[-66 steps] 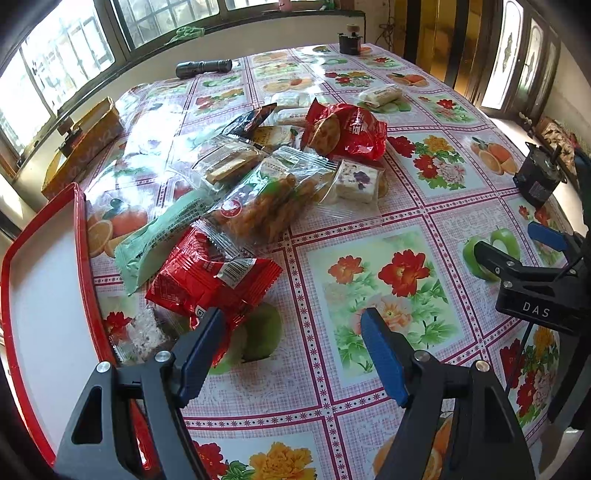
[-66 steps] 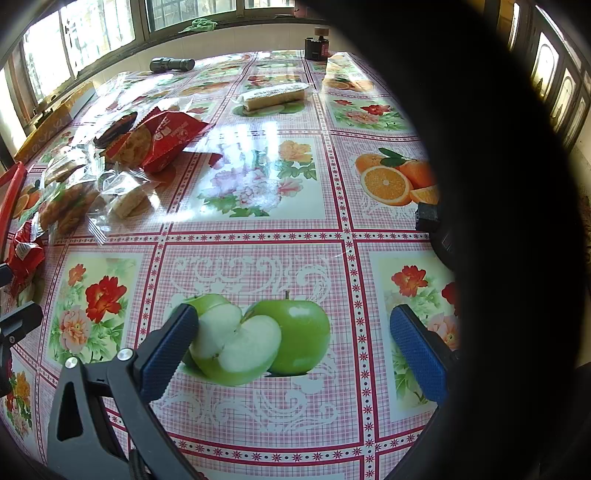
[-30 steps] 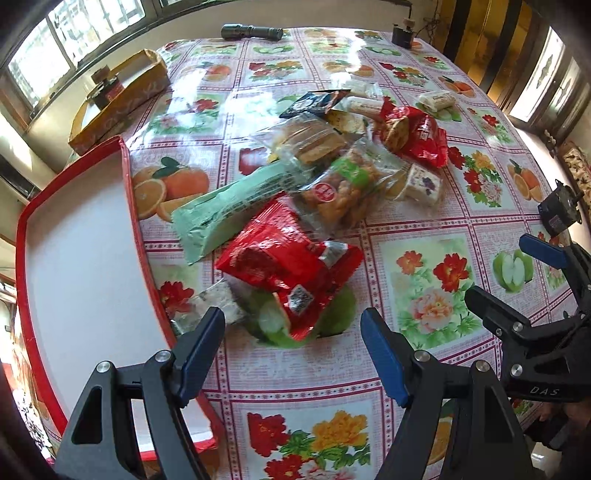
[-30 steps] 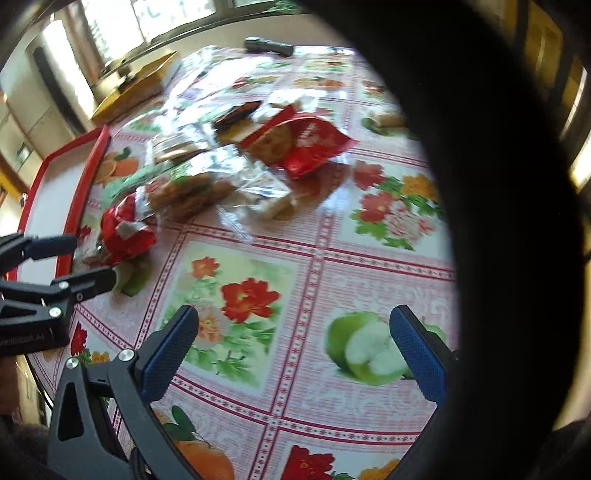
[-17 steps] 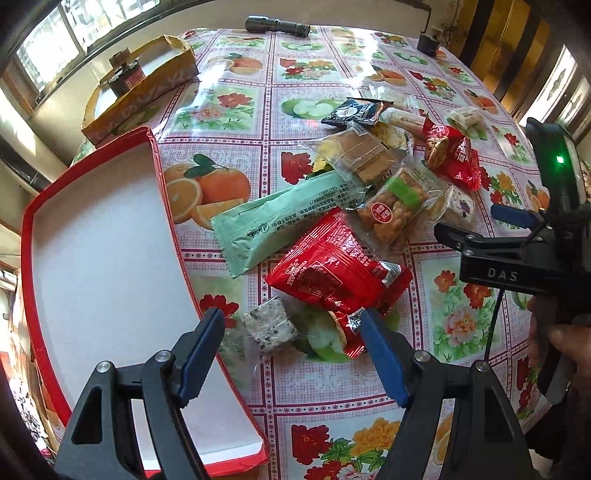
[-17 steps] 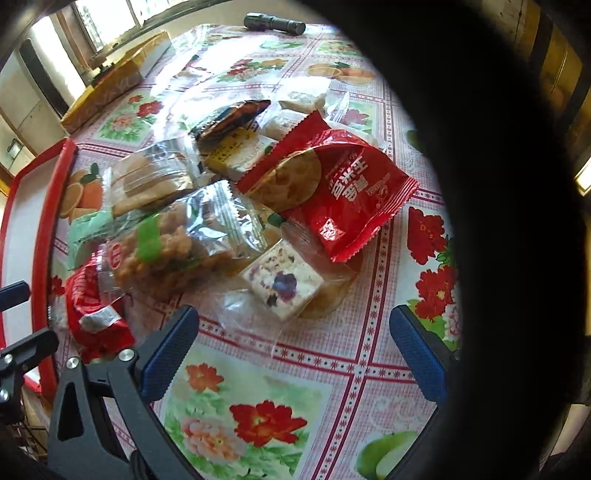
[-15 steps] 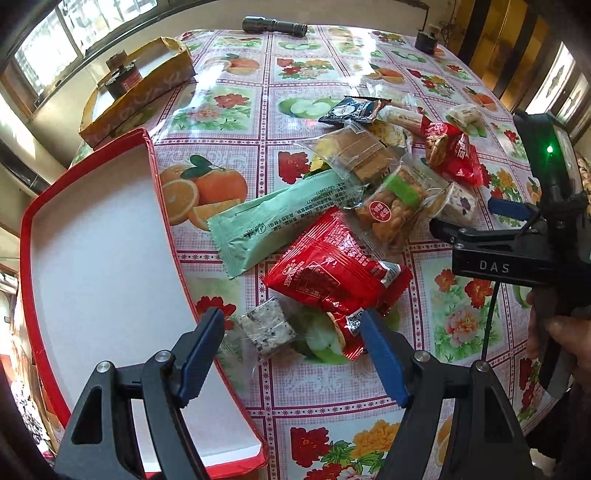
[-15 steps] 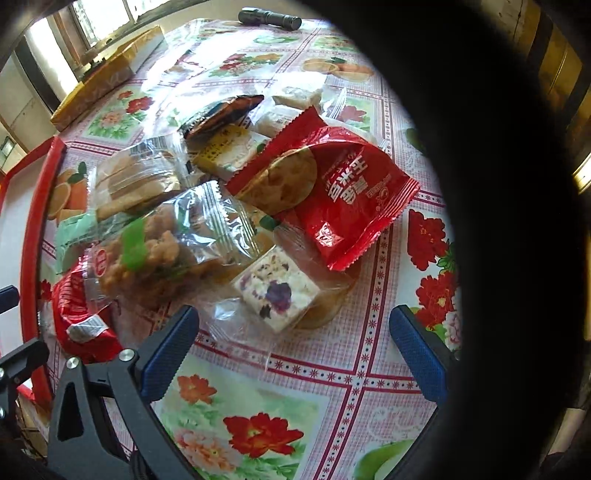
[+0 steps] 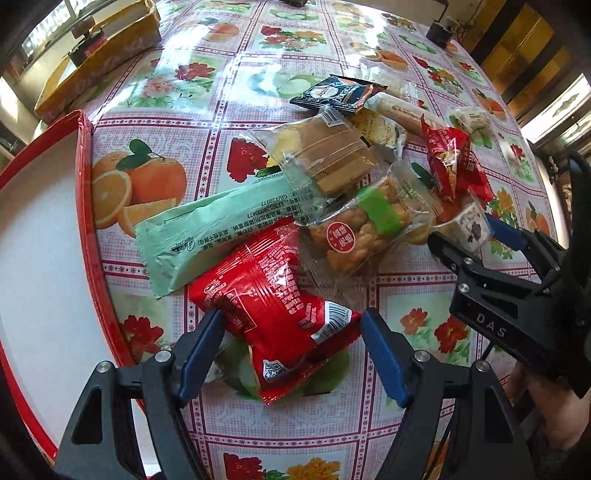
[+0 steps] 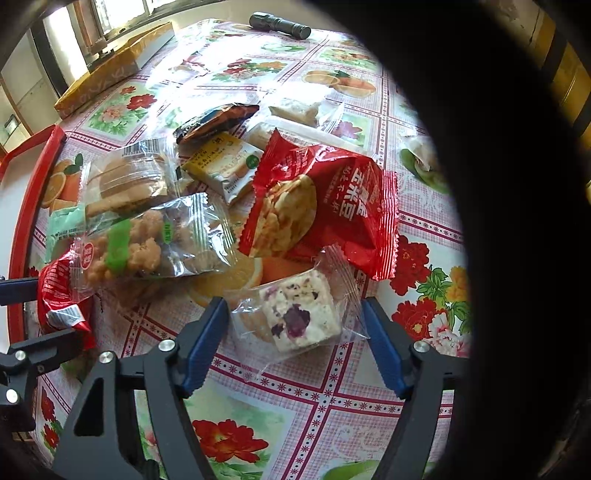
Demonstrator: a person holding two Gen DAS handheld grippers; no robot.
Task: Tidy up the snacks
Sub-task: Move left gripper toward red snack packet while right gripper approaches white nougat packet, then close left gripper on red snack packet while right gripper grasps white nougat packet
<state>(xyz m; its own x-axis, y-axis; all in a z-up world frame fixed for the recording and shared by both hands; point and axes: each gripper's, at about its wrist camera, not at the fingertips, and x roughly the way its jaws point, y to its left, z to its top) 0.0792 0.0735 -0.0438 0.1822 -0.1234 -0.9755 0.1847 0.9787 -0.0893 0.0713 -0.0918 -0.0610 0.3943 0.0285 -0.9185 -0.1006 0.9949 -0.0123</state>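
Note:
A pile of wrapped snacks lies on a flowered tablecloth. My left gripper (image 9: 291,350) is open, its fingers either side of a red foil snack pack (image 9: 266,295), which also shows in the right wrist view (image 10: 61,295). My right gripper (image 10: 293,336) is open around a clear-wrapped white nougat square (image 10: 299,314); in the left wrist view the gripper (image 9: 476,236) sits at that nougat (image 9: 471,223). Beside these lie a green bar (image 9: 207,236), a clear pack of fried puffs (image 9: 365,229), a clear pack of brown biscuits (image 9: 325,155) and a red cracker pack (image 10: 325,206).
A red-rimmed white tray (image 9: 85,192) stands left of the pile. A yellow box (image 9: 99,55) sits at the far left, a black torch (image 10: 280,24) at the far edge. A black snack packet (image 9: 340,92) and a yellow-white packet (image 10: 221,166) lie behind the pile.
Both grippers have moved forward and down onto the pile. The left now straddles the red foil pack; the right now straddles the nougat square. Both stay open.

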